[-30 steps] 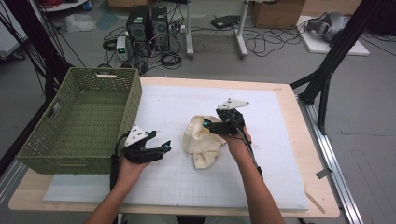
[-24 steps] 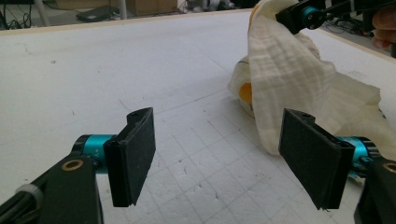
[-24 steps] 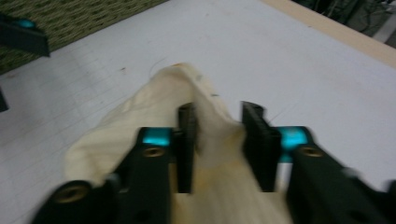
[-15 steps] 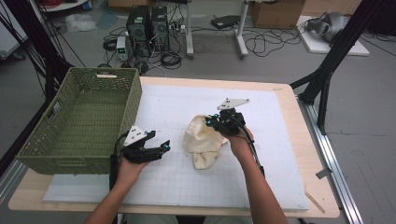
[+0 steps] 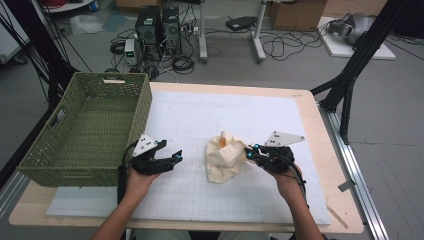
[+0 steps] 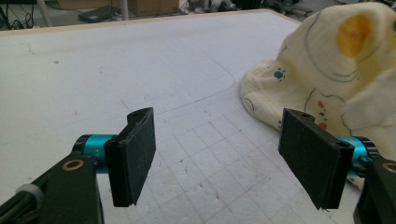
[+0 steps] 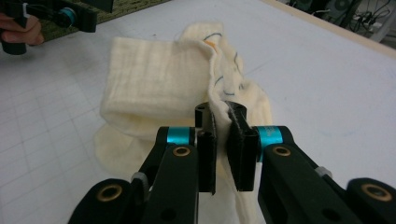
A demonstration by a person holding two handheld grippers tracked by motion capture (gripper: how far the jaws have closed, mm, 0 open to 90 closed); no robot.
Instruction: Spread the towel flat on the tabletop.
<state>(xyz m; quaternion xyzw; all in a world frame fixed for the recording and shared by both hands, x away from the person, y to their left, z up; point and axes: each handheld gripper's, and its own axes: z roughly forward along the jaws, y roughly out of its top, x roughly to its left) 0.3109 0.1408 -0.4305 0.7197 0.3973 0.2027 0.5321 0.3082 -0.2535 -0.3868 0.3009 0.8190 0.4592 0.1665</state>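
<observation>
Cream cloth (image 5: pixel 224 157): pinched by my right gripper (image 5: pixel 249 153), jaws just closed on its edge; dragged rightward across the tabletop (image 5: pixel 210 111) since before. Left gripper (image 5: pixel 172 159): wide, unmoved.

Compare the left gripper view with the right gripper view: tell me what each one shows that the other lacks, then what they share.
Left gripper view alone: the left hand-held gripper from behind its own jaws, which stand wide apart with nothing between them, and the orange patch on the cream cloth.

Right gripper view alone: the right hand-held gripper with its jaws pinched shut on an edge of the cloth, and a strip of the green basket at the top edge.

Both: the cream printed cloth lying bunched on the white gridded mat.
</observation>
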